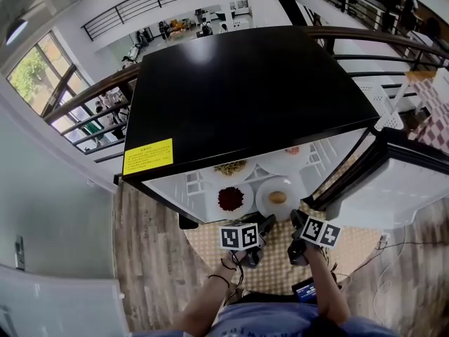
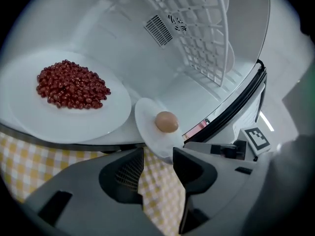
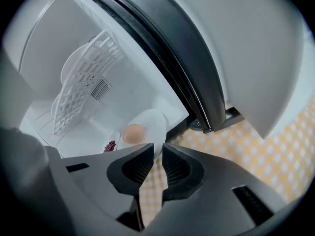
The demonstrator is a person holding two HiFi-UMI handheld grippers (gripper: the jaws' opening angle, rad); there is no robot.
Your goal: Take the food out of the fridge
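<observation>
The fridge (image 1: 245, 97) stands open with plates of food inside. A small white plate with a brown egg (image 2: 166, 122) juts out over the fridge's sill. My left gripper (image 2: 158, 157) is open, and the plate's near rim reaches into the gap between its fingers without being pressed. My right gripper (image 3: 157, 154) comes in from the right with narrow jaws shut on the rim of the egg plate (image 3: 147, 124). To the left sits a larger plate of red beans (image 2: 69, 90). In the head view both grippers (image 1: 265, 225) (image 1: 297, 220) meet at the egg plate (image 1: 278, 197).
Two more plates of food (image 1: 231, 168) (image 1: 292, 150) sit deeper in the fridge. A white wire shelf (image 2: 202, 33) stands above them. The fridge door (image 1: 407, 181) hangs open at the right. A yellow chequered mat (image 1: 210, 241) covers the wooden floor in front.
</observation>
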